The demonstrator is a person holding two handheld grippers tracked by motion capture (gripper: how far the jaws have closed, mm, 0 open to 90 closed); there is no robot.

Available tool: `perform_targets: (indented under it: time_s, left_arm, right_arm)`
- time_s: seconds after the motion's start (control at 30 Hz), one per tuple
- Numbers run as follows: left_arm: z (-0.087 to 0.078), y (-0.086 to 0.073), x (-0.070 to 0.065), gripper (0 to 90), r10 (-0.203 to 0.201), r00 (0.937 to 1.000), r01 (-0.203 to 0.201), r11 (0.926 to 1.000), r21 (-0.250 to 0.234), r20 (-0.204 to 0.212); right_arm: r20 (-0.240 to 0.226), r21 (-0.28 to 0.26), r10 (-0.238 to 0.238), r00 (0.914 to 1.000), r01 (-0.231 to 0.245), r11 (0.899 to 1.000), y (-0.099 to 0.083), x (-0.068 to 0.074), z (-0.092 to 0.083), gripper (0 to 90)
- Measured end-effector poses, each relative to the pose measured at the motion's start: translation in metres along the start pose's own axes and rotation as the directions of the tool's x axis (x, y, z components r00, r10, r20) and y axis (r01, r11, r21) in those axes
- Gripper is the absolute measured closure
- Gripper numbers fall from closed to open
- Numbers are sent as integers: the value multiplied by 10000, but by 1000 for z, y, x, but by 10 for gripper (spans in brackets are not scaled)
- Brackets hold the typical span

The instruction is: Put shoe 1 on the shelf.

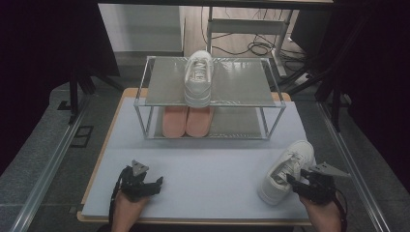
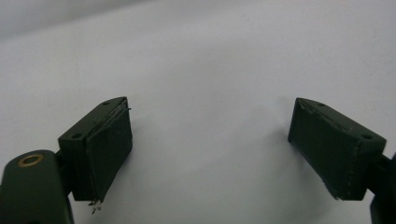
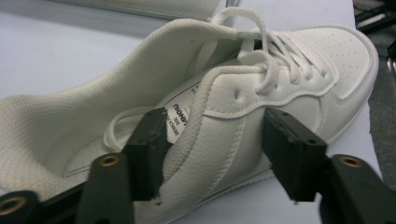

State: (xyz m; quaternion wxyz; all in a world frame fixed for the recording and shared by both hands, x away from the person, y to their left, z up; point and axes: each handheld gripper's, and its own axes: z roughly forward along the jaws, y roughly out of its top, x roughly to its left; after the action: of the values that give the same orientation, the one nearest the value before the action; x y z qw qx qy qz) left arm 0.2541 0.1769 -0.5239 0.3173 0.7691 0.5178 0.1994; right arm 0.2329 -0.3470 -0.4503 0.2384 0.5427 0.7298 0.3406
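A: Where is the right tool [image 1: 296, 181]?

B: In the lower right of the high view, at the heel end of the white sneaker [image 1: 285, 170] that lies on the table [image 1: 203, 169], toe pointing toward the upper right.

A: Is it gripping the shoe?

B: Its jaws straddle the shoe's side wall at the collar. In the right gripper view, one jaw sits inside the opening of the sneaker [image 3: 224, 116], at the lower left of the frame, and touches the padded collar edge. The other jaw stands outside the leather side, right of centre, with a thin gap between pad and leather. So the right tool [image 3: 212, 154] is about half open around the wall, not clamped on it.

A: And the left tool [image 1: 157, 182]?

B: Lower left of the high view, resting over bare table. In the left gripper view the left tool [image 2: 210, 149] stands wide apart, nothing between the jaws, only the pale table surface [image 2: 205, 60] behind them.

A: Anything else around?

B: A metal shoe rack [image 1: 145, 96] stands at the top centre of the high view. A second white sneaker [image 1: 198, 77] sits on its upper shelf, and a pair of pink shoes [image 1: 187, 122] on the lower one.
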Motion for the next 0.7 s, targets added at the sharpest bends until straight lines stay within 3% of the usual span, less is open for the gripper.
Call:
perform_targets:
  time_s: [0.23,0.7]
  left_arm:
    - [0,0,0,136,0,10000,0,10000,-2,-1]
    - [0,0,0,135,0,10000,0,10000,1,-2]
  right_arm:
    - [-4,31,380,9993,-380,9993,-1,1,-4,592]
    - [576,-38,278,9980,-276,9996,-3,-4,-12,766]
